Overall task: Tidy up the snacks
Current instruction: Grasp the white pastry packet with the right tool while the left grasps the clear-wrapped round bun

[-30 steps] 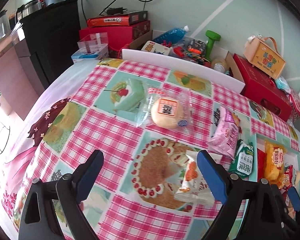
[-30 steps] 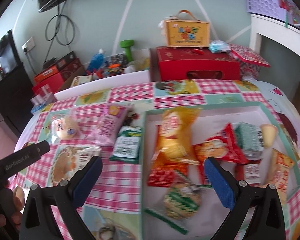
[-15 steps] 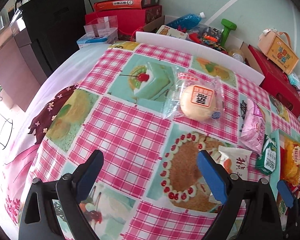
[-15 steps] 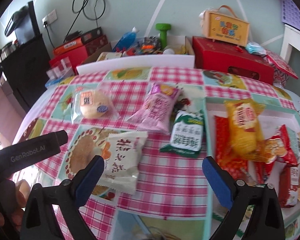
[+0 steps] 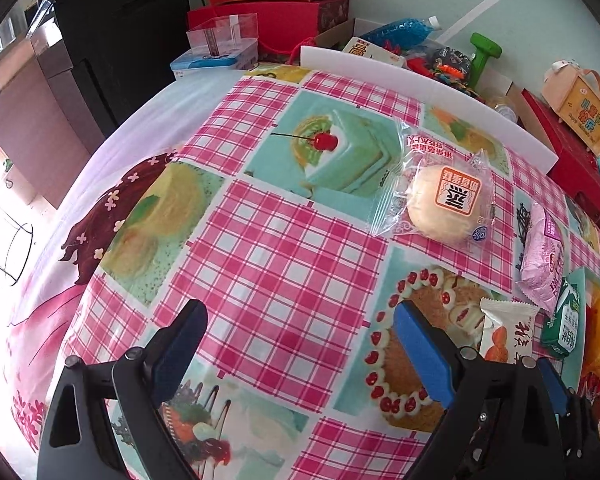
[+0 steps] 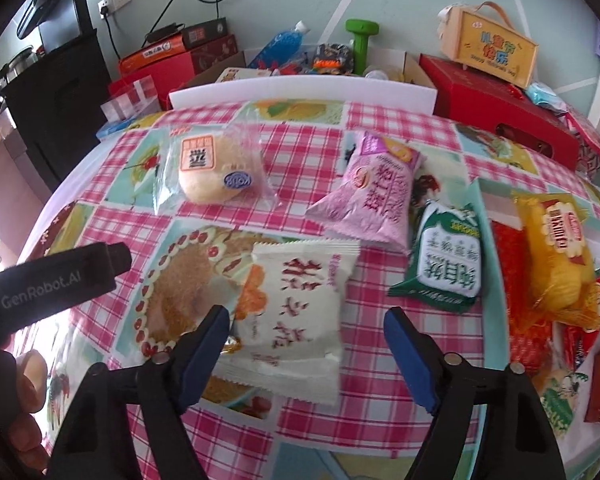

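Note:
Loose snacks lie on the checked tablecloth: a white packet [image 6: 296,312], a pink packet [image 6: 374,196], a green packet [image 6: 446,256] and a bun in clear wrap [image 6: 214,174]. A tray [image 6: 496,200] at the right holds a yellow packet [image 6: 560,248] and red ones. My right gripper [image 6: 306,328] is open, its jaws on either side of the white packet's near end, just above it. My left gripper [image 5: 300,328] is open and empty over bare cloth; the bun [image 5: 446,204] lies ahead to its right and the white packet [image 5: 504,336] beside its right finger.
A white foam board [image 6: 300,90] lines the table's far edge. Behind it stand red boxes [image 6: 496,96], a yellow gift box [image 6: 488,50], a green dumbbell [image 6: 360,40] and a black cabinet [image 5: 116,44]. The left gripper's body [image 6: 56,284] lies left of the right gripper.
Both grippers moved left across the table. The right one left the tray and came down over the white packet. The left one shifted left off the white packet; both stayed open.

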